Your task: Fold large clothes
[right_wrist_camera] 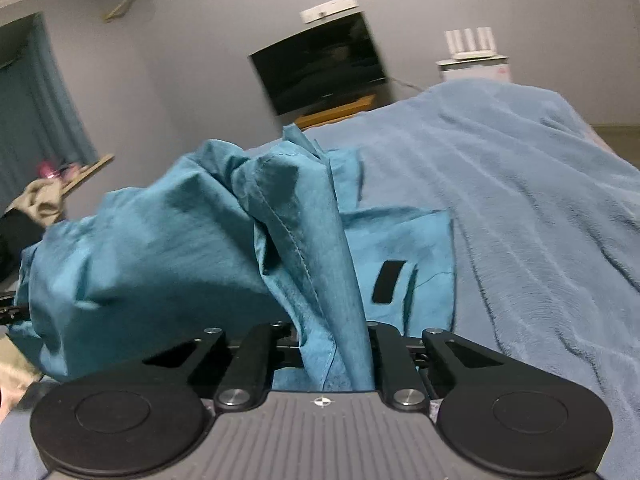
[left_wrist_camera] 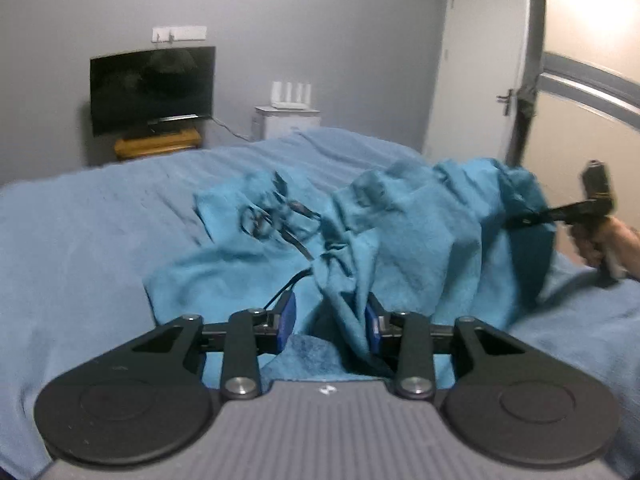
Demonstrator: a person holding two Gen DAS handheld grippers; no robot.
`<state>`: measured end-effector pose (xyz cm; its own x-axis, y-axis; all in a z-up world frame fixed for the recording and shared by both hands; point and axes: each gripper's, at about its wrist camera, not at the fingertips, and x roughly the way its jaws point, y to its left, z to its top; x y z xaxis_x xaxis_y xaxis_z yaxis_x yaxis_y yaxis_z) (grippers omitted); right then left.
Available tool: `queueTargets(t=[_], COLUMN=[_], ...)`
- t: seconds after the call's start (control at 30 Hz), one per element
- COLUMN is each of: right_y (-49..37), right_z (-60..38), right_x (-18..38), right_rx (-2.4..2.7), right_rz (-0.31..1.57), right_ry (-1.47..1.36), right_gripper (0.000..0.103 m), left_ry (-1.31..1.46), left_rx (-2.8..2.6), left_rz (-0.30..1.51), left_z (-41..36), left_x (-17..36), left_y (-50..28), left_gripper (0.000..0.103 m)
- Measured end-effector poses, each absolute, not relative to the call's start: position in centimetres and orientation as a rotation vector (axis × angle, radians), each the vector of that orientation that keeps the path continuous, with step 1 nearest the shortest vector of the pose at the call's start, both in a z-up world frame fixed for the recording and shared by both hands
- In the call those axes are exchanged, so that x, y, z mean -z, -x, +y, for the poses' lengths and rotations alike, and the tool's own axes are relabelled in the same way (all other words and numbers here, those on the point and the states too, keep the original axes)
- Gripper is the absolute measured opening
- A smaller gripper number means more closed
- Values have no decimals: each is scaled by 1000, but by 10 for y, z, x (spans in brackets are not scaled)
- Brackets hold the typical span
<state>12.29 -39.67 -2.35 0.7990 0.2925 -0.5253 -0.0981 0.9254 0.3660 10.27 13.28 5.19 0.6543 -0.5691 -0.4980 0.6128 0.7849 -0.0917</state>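
Note:
A large teal garment [left_wrist_camera: 400, 240] lies crumpled on the bed, with black drawstrings [left_wrist_camera: 280, 216] showing on its left part. A fold of the garment runs between the jaws of my left gripper [left_wrist_camera: 330, 322]. The cloth rests against the right blue pad [left_wrist_camera: 374, 326], and a gap shows at the left pad, so this gripper is open. In the left wrist view my right gripper [left_wrist_camera: 520, 220], held by a hand, pinches the garment's raised right edge. In its own view the right gripper [right_wrist_camera: 334, 336] is shut on a bunched ridge of the garment [right_wrist_camera: 160, 260], which hides its fingertips. A black strip [right_wrist_camera: 386, 282] marks the flat part.
The bed is covered by a blue fleece blanket [left_wrist_camera: 80, 260] [right_wrist_camera: 520, 220]. Beyond its far edge stand a dark TV [left_wrist_camera: 152, 88] on a wooden stand [left_wrist_camera: 158, 144] and a white cabinet [left_wrist_camera: 288, 120]. A white door [left_wrist_camera: 476, 80] is at right; teal curtains [right_wrist_camera: 36, 112] hang at left.

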Motion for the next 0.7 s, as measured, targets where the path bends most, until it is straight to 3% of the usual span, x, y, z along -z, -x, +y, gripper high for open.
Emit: queueTargets(t=[0.2, 0.4, 0.5, 0.53, 0.57, 0.7], right_y=[-167, -216, -246, -255, -261, -271], right_z=[-379, -380, -384, -383, -384, -393], right_x=[21, 29, 63, 78, 90, 123], right_rx=[-171, -107, -66, -31, 8, 89], right_rz=[562, 496, 518, 540, 561, 618], right_ry=[-279, -343, -386, -381, -369, -393], right_gripper=[9, 10, 22, 38, 46, 46], left_ry=[-143, -100, -42, -56, -77, -104], left_rx=[549, 331, 255, 232, 212, 186], left_rz=[516, 616, 721, 756, 777, 787], left_z=[94, 89, 90, 89, 86, 86], left_x=[-49, -11, 20, 30, 40, 61], left_y=[-184, -266, -293, -297, -299, -303], left_gripper=[21, 21, 22, 24, 24, 28])
